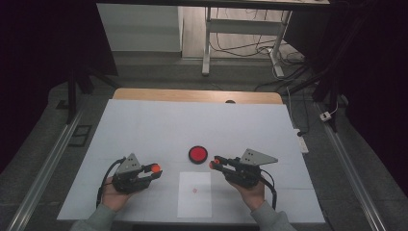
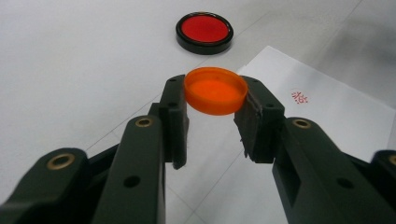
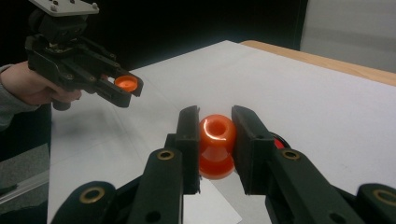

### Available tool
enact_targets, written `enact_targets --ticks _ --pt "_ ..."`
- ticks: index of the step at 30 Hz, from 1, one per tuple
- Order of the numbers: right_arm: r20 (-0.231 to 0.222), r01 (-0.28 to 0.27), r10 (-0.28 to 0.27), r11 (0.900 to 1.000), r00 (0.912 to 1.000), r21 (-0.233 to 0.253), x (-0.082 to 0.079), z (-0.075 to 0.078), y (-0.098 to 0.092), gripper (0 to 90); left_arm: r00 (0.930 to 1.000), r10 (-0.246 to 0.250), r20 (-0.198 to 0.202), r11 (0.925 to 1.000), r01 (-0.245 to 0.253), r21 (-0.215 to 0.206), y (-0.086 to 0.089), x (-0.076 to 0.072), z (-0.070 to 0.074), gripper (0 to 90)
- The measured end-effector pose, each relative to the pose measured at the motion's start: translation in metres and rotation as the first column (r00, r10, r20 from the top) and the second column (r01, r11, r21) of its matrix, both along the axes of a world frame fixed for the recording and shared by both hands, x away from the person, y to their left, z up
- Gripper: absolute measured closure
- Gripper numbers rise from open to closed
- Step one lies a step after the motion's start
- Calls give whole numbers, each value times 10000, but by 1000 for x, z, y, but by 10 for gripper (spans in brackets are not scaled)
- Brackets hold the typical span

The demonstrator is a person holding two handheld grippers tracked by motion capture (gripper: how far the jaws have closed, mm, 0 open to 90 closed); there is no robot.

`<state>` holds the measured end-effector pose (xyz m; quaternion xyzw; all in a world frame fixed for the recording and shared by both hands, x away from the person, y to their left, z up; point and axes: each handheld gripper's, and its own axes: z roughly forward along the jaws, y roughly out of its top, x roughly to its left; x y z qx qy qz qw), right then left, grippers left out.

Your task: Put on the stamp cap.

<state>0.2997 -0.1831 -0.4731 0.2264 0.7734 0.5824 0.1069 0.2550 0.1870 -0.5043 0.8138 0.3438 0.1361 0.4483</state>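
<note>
Left gripper (image 2: 215,114) clamps the orange cap (image 2: 215,91), right gripper (image 3: 215,140) clamps the stamp (image 3: 216,144); stamping looks done, and recapping calls for bringing them together.

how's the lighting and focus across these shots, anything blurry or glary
High view: dim, dark surroundings, the white table sheet evenly lit. Left gripper view: the orange plastic cap is sharp, the jaws nearest the camera soft, no harsh glare. Right gripper view: the glossy orange stamp body carries small highlights; the background is black.

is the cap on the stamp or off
Off. The left gripper holds the orange cap alone, open side up, while the right gripper holds the stamp apart from it.
</note>
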Motion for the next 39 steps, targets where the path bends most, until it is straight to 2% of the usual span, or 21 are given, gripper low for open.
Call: enact_targets --ticks 13,17,27,39 --pt "-25 -146 146 9999 9999 -54 -1 -2 4 721 9990 -447 16 9990 447 -54 -21 6 4 648" --pt "-40 -111 111 9999 9999 -63 0 -2 4 721 9983 -580 -97 9978 576 -339 -24 7 4 648" --pt "-60 -159 158 9998 9999 -90 -1 -3 6 721 9977 -679 -76 9972 676 -305 -30 8 5 647" --pt "-125 -132 132 9999 9998 -66 -1 -3 7 721 9951 -993 19 9948 993 -211 -48 11 5 647"
